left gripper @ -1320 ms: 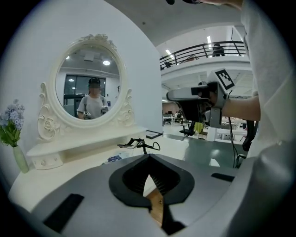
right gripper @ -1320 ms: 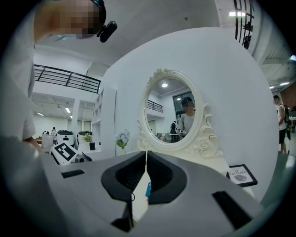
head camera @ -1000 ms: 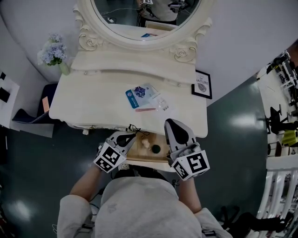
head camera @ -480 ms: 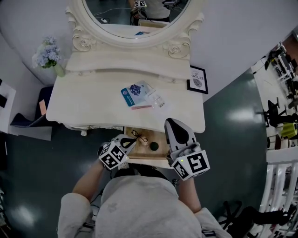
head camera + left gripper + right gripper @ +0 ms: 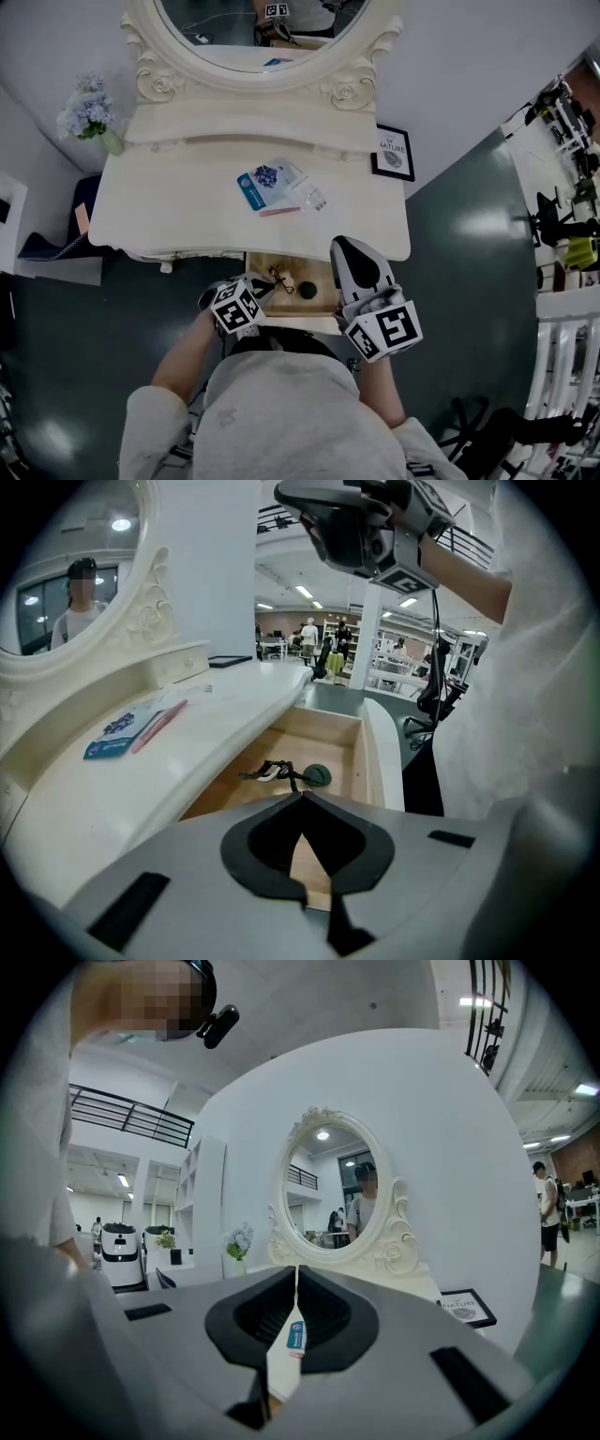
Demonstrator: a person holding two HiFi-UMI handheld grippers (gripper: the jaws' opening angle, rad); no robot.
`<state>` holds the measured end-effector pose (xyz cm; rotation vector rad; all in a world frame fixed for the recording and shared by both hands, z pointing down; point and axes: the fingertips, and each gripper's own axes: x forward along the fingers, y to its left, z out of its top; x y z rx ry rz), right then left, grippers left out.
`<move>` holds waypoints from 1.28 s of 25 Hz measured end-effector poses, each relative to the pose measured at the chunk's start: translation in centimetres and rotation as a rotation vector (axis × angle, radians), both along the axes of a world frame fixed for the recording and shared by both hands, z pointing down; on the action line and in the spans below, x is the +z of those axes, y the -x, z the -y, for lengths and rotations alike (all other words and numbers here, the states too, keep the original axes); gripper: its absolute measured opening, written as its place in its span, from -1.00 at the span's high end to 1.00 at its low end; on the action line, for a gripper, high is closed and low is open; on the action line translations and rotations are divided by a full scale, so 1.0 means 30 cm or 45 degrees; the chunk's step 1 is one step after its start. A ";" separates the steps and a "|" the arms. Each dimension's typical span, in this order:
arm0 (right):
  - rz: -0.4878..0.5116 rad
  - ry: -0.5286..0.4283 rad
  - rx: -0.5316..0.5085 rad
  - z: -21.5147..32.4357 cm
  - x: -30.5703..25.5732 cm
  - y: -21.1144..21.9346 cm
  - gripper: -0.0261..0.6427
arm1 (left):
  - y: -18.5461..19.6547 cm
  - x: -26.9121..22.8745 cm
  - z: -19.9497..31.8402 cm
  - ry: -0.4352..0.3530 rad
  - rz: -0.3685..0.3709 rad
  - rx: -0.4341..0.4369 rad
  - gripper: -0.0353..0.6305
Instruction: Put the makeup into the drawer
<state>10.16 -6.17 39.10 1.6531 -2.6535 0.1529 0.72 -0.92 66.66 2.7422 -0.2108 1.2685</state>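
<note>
okay, left gripper (image 5: pixel 270 281) and right gripper (image 5: pixel 343 246) both pinched shut, empty, by the pale wooden drawer (image 5: pixel 319 270) at six o'clock, open to take the flat blue packet (image 5: pixel 263 182) at twelve.

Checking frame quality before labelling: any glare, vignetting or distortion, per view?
Head view: dim overall, ceiling-light glare patches on the dark floor, and the dressing table edges look bowed. Left gripper view: black round vignette and strong fisheye, but the open drawer is evenly lit and sharp. Right gripper view: same vignette, with the mirror crisp and no glare.
</note>
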 end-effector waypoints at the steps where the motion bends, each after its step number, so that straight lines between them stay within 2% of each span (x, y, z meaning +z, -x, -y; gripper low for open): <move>1: -0.001 0.000 0.004 -0.001 0.000 -0.005 0.85 | -0.002 0.011 -0.001 0.007 0.018 0.012 0.84; 18: -0.008 0.025 0.040 0.017 0.025 -0.047 0.85 | -0.027 0.163 -0.037 0.142 0.283 0.204 0.84; 32: -0.027 0.037 0.041 0.025 0.035 -0.056 0.85 | 0.005 0.264 -0.055 0.155 0.494 0.277 0.84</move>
